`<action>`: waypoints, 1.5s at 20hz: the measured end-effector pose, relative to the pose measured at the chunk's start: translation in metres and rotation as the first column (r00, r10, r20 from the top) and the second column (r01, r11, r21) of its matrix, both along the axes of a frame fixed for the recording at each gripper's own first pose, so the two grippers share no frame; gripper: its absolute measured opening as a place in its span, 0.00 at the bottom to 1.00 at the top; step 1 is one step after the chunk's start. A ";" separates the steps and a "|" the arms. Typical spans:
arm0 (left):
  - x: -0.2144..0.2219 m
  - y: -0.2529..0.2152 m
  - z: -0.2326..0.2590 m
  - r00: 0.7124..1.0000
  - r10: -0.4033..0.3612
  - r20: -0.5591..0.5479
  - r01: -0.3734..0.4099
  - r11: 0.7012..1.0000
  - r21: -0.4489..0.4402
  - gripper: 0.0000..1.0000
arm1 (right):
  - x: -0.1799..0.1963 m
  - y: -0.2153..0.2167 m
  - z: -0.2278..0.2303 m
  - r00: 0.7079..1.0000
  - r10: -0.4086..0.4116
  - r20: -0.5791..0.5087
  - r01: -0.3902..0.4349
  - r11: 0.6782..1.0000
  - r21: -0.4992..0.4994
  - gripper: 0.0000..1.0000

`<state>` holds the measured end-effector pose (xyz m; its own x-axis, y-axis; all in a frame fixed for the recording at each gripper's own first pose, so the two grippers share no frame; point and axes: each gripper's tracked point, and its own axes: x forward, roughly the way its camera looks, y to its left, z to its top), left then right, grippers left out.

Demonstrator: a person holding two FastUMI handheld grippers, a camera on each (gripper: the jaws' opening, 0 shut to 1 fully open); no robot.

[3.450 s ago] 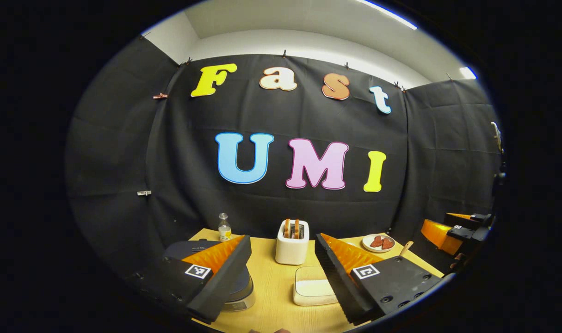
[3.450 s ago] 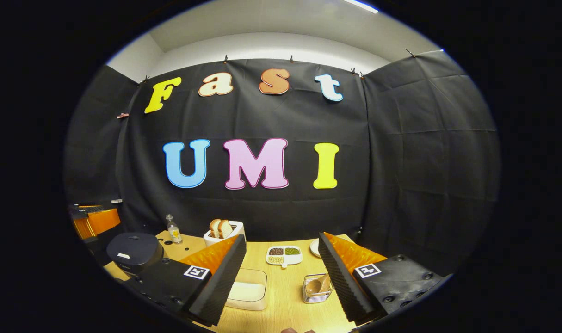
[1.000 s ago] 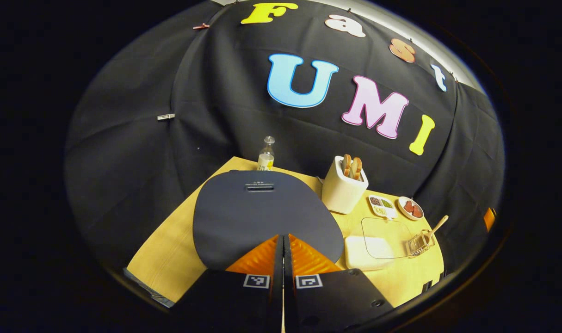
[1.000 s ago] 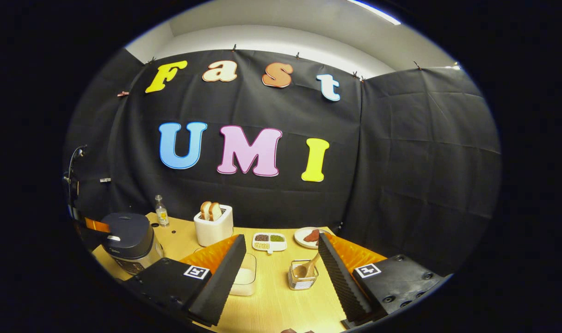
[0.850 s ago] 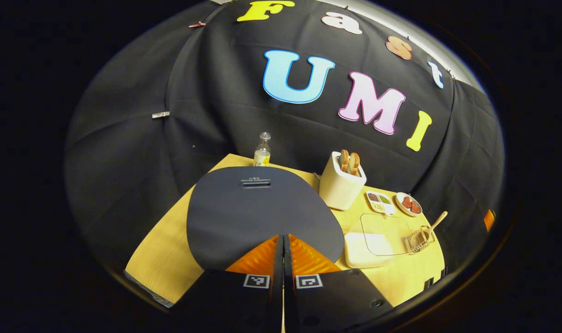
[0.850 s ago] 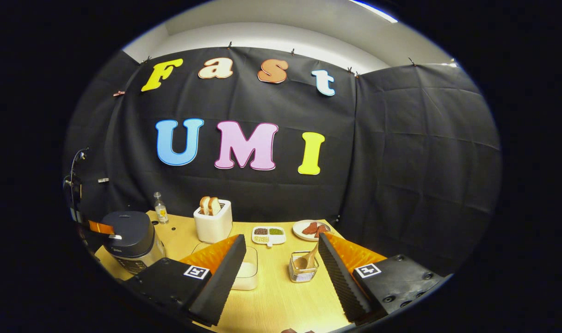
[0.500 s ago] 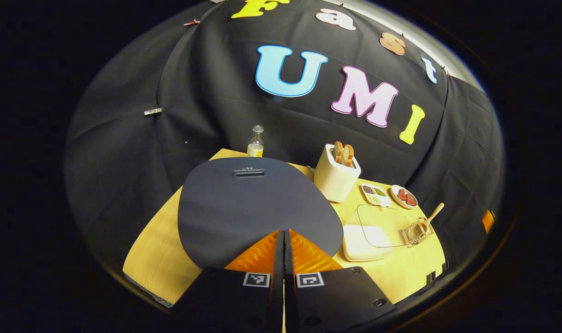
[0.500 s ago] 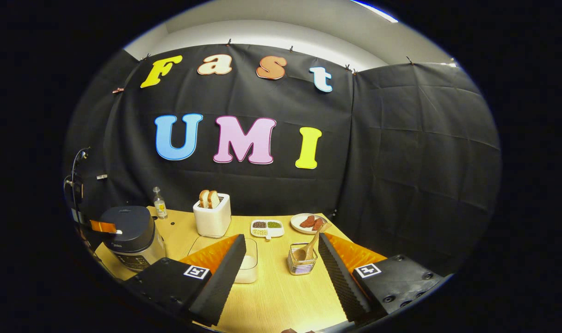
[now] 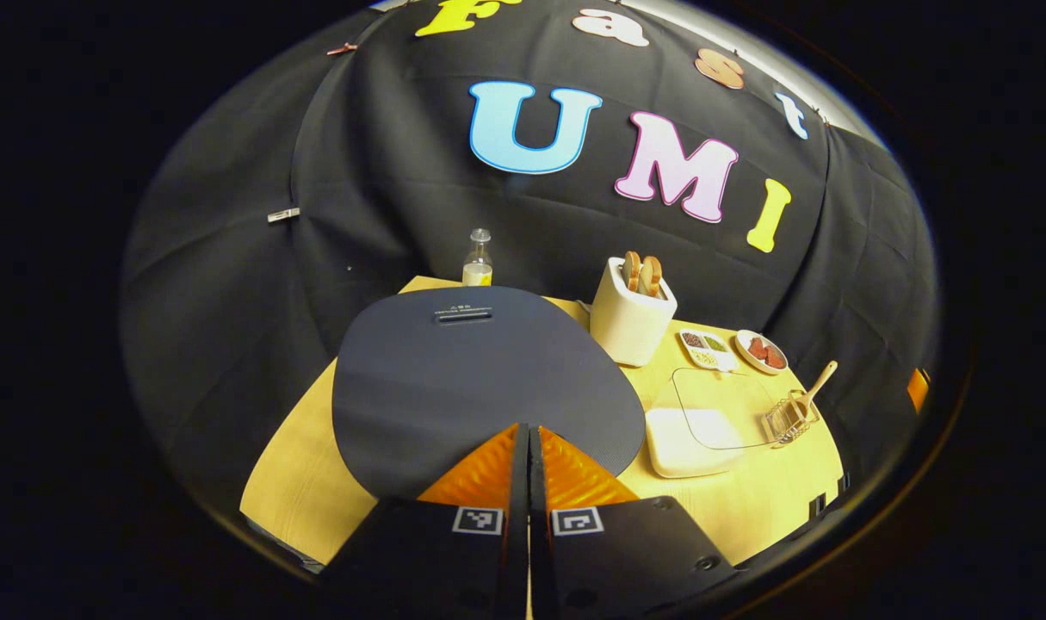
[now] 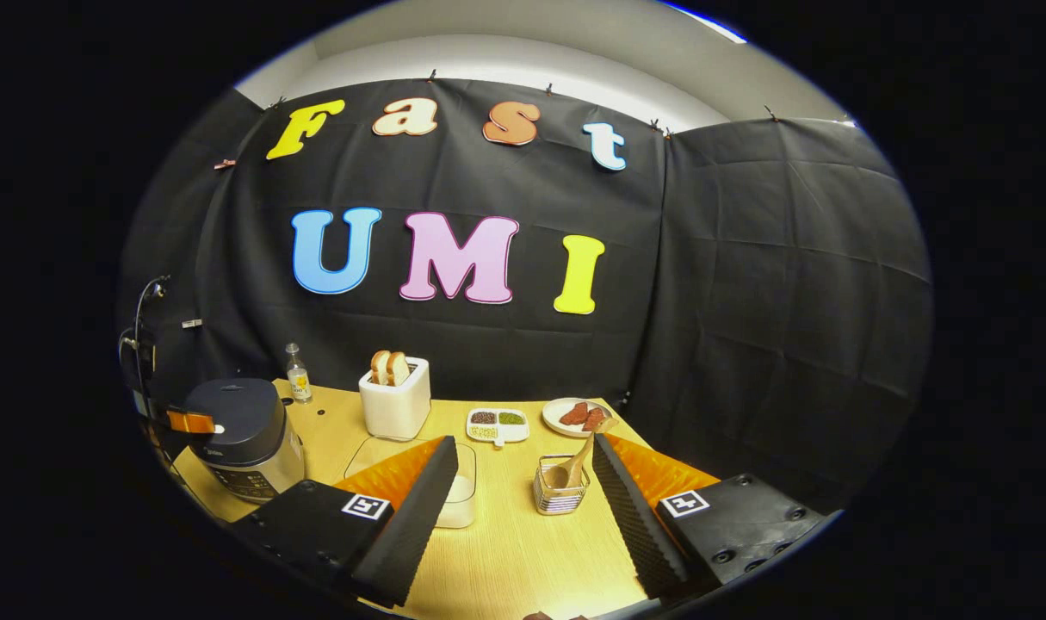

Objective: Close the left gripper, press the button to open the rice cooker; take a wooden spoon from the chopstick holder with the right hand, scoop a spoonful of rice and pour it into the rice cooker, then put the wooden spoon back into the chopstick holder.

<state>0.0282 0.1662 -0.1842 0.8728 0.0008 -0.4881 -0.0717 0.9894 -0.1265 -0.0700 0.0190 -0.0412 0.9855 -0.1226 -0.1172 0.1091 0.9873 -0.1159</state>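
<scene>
left gripper (image 9: 527, 435) now clamped shut, empty, tips at the near edge of the rice cooker (image 9: 479, 379) lid (still down). button press looks underway. right gripper (image 10: 523, 482) wide open; wooden spoon (image 10: 572, 463) in its holder (image 10: 561, 495), right of cooker.

In the right gripper view, the cooker (image 10: 240, 435) stands at the left end of the worktop (image 10: 523, 551), with a bottle (image 10: 296, 373) behind it by the wall and a toaster (image 10: 394, 400) to the bottle's right. Right of the toaster lie a divided dish (image 10: 497, 424) and then a plate (image 10: 577, 416). Nearer the camera, a clear box (image 10: 459, 491) sits before the toaster, and to its right stands the holder (image 10: 560, 492) with the spoon (image 10: 574, 463) in it.
</scene>
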 end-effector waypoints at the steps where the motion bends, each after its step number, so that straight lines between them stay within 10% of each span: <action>1: 0.001 0.001 0.003 1.000 0.012 0.005 -0.012 1.000 -0.010 0.07 | 0.004 0.000 0.000 1.000 0.012 -0.001 -0.012 1.000 0.001 0.98; 6: 0.001 0.004 0.034 0.989 0.132 0.064 -0.130 0.991 -0.021 0.07 | 0.023 -0.020 0.007 0.999 0.047 0.013 -0.047 0.999 -0.010 0.98; 12: -0.001 0.005 0.170 0.891 0.247 0.382 -0.299 0.951 0.081 0.08 | 0.054 -0.065 0.011 0.997 0.071 0.036 -0.070 0.997 -0.008 0.98; 17: -0.023 -0.025 0.179 0.867 0.281 0.412 -0.337 0.939 0.068 0.11 | 0.087 -0.098 -0.002 0.993 0.115 0.017 -0.115 0.993 0.013 0.98; 19: -0.033 -0.041 0.169 0.871 0.296 0.392 -0.340 0.939 0.046 0.23 | 0.099 -0.106 -0.012 0.991 0.132 0.002 -0.132 0.991 0.031 0.98; 23: -0.054 -0.062 0.146 0.862 0.333 0.381 -0.381 0.923 0.053 0.97 | 0.128 -0.126 -0.042 0.986 0.163 -0.043 -0.161 0.986 0.037 0.98; 30: -0.072 -0.098 0.104 0.883 0.369 0.288 -0.416 0.902 0.118 0.95 | 0.168 -0.159 -0.092 0.974 0.155 -0.166 -0.139 0.985 0.105 0.98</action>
<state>-0.0439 0.0683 -0.0804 0.8764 0.4324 -0.2121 -0.4470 0.8942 -0.0242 0.0985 -0.1402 -0.1335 0.9558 0.0414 -0.2910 -0.0517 0.9983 -0.0278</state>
